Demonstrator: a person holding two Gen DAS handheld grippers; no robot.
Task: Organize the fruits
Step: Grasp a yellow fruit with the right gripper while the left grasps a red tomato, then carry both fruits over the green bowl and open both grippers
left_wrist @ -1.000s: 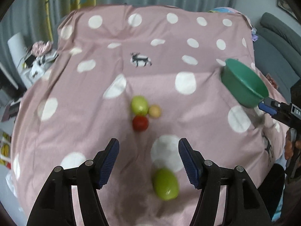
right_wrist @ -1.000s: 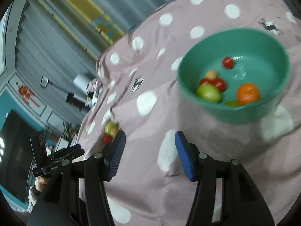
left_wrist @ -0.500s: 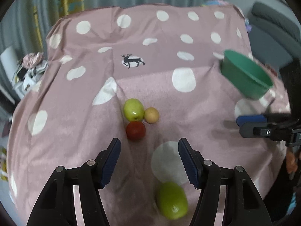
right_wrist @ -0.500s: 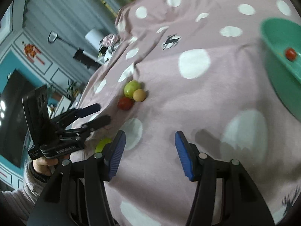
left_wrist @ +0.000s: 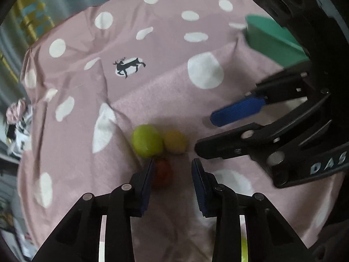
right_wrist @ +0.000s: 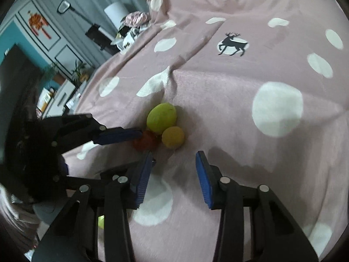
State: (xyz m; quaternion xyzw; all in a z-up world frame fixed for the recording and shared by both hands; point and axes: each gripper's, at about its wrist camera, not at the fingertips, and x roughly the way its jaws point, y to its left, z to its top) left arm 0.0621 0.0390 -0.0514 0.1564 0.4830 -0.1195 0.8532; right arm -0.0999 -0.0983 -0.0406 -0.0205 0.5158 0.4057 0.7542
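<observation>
A green fruit (left_wrist: 147, 140), a small yellow fruit (left_wrist: 175, 142) and a red fruit (left_wrist: 162, 172) lie touching on the pink dotted cloth (left_wrist: 152, 87). My left gripper (left_wrist: 173, 163) is open, its left pad beside the red fruit. My right gripper (right_wrist: 174, 156) is open just short of the yellow fruit (right_wrist: 173, 137), the green fruit (right_wrist: 161, 118) and the red fruit (right_wrist: 145, 140). The right gripper also shows in the left wrist view (left_wrist: 218, 131), and the left gripper in the right wrist view (right_wrist: 122, 136). The green bowl (left_wrist: 270, 41) stands at the far right.
Another green fruit (left_wrist: 244, 246) lies under my left gripper near the cloth's front; it peeks out in the right wrist view (right_wrist: 100, 221). Clutter and a white lamp (right_wrist: 115, 11) stand beyond the cloth's far left edge.
Both grippers have moved in on the three-fruit cluster. The right gripper swung away from the bowl to the left. The left gripper advanced past the lone green fruit.
</observation>
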